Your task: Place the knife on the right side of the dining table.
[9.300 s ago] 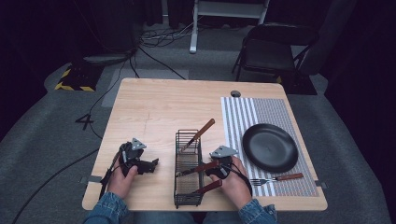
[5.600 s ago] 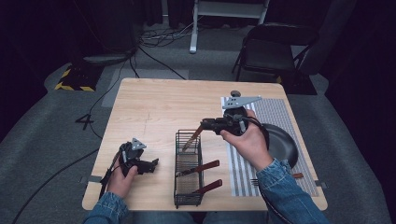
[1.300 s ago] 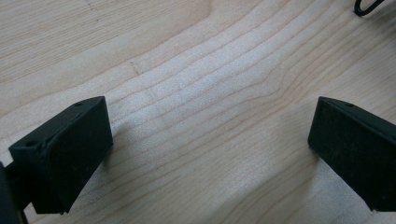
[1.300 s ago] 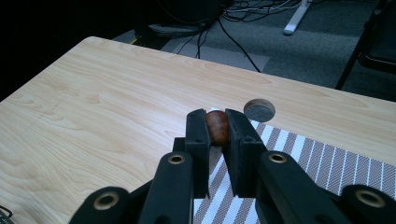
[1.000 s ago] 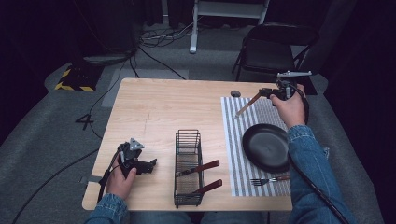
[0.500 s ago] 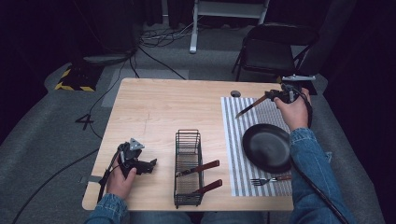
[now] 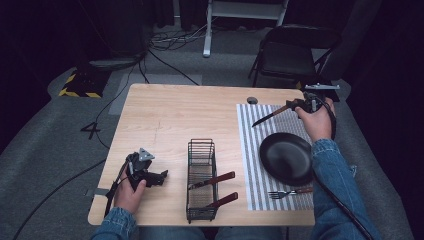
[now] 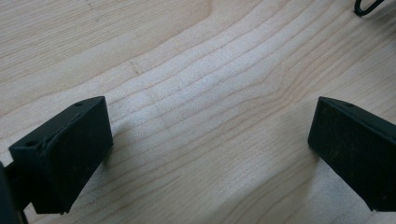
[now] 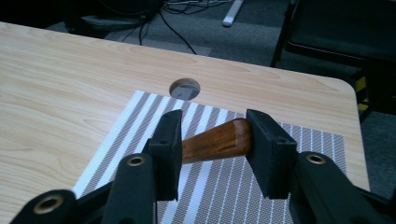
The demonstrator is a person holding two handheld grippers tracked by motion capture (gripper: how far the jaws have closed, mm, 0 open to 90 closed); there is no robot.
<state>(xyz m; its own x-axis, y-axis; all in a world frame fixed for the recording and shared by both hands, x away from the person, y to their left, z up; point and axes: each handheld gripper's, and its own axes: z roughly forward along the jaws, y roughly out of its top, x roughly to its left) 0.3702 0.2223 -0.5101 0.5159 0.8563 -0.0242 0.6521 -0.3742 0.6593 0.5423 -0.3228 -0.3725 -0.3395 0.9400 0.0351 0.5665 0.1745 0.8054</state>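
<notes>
Gripper on the right (image 7: pixel 299 103) is hovering over the far right of the desk (image 7: pixel 170 115), its jaws pinching the wooden handle of a knife (image 9: pixel 217 139) above the striped placemat (image 7: pixel 250 150); the blade is pointing left. Nearer on the mat, a black plate (image 7: pixel 286 158) and a fork (image 7: pixel 290 192) are lying. At the near left, the left gripper (image 7: pixel 161 176) is resting on the bare wood, jaws spread wide. Between them a wire basket (image 7: pixel 201 150) is holding two more wooden-handled utensils (image 7: pixel 216 179).
</notes>
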